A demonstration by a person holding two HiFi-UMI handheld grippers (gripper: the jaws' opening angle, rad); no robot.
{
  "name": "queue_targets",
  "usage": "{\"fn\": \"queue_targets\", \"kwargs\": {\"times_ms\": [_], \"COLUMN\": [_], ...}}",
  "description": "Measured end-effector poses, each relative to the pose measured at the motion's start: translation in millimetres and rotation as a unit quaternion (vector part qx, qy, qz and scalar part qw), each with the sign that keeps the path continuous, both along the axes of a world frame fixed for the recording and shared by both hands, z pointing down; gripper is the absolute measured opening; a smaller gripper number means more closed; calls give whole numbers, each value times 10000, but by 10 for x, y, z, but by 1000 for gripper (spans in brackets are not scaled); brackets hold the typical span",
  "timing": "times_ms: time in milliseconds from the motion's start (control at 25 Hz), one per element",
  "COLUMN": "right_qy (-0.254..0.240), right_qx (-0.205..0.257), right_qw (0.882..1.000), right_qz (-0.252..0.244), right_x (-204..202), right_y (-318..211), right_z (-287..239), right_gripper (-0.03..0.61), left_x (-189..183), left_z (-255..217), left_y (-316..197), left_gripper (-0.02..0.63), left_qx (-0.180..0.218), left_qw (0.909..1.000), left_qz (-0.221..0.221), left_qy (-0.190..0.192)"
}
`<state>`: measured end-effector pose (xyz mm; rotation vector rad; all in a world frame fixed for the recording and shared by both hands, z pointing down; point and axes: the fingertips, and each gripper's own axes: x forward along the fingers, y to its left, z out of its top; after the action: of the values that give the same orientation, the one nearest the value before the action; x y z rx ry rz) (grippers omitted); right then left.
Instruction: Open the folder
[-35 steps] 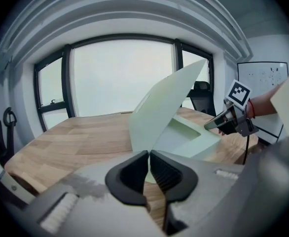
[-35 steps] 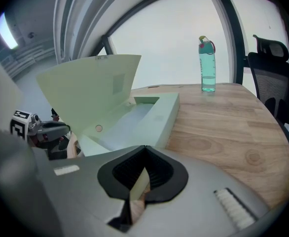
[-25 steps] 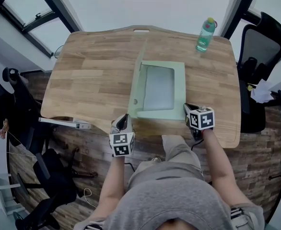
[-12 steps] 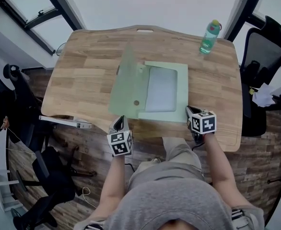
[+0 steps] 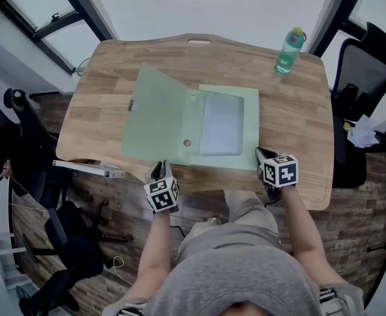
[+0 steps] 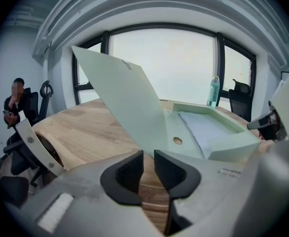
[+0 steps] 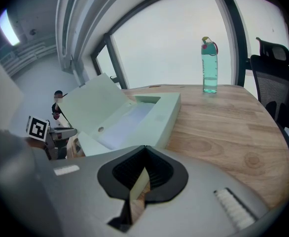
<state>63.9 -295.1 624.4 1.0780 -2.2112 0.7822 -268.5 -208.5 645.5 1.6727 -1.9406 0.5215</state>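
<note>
The pale green folder stands open on the wooden table. Its lid (image 5: 155, 114) leans out to the left, and its tray (image 5: 251, 129) holds white paper (image 5: 220, 124). My left gripper (image 5: 159, 170) sits at the table's front edge, just below the lid's near corner. In the left gripper view the lid (image 6: 120, 98) rises slanted right past the left gripper (image 6: 148, 154), whose jaws are opening with only bare wood in the gap. My right gripper (image 5: 261, 154) is at the tray's front right corner. In its own view the right gripper (image 7: 143, 152) is shut on a thin green edge of the folder (image 7: 134, 115).
A green water bottle (image 5: 289, 50) stands at the table's far right corner. Black office chairs (image 5: 358, 71) flank the table on the right and left (image 5: 22, 130). A person (image 6: 16, 107) sits off to the left. Bare wood (image 5: 107, 91) lies left of the lid.
The lid swung from nearly upright over to the left and now lies much lower. My left gripper moved left and down with it and its jaws parted off the lid. The right gripper stayed put.
</note>
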Motion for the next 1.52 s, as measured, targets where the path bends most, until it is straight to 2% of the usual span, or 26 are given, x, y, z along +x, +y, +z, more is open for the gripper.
{"fn": "queue_targets", "kwargs": {"times_ms": [760,1080,1240,1520], "right_qy": [32,47,52,105], "right_qx": [16,23,34,47], "right_qw": [10000,10000,10000,9999], "right_qz": [-47,-9,18,51], "right_x": [7,17,16,14], "right_y": [3,-1,1,-2], "right_z": [-11,-8,-9,-3], "right_gripper": [3,3,3,3], "left_x": [-299,-327,-301,-298], "left_z": [319,394,402,363], "left_y": [38,33,66,69], "left_gripper": [229,249,249,249], "left_qx": [-646,-785,-891,-858], "left_qw": [9963,9945,9937,9939], "left_qz": [-534,-635,-650,-681], "left_qy": [-171,-290,-215,-151]}}
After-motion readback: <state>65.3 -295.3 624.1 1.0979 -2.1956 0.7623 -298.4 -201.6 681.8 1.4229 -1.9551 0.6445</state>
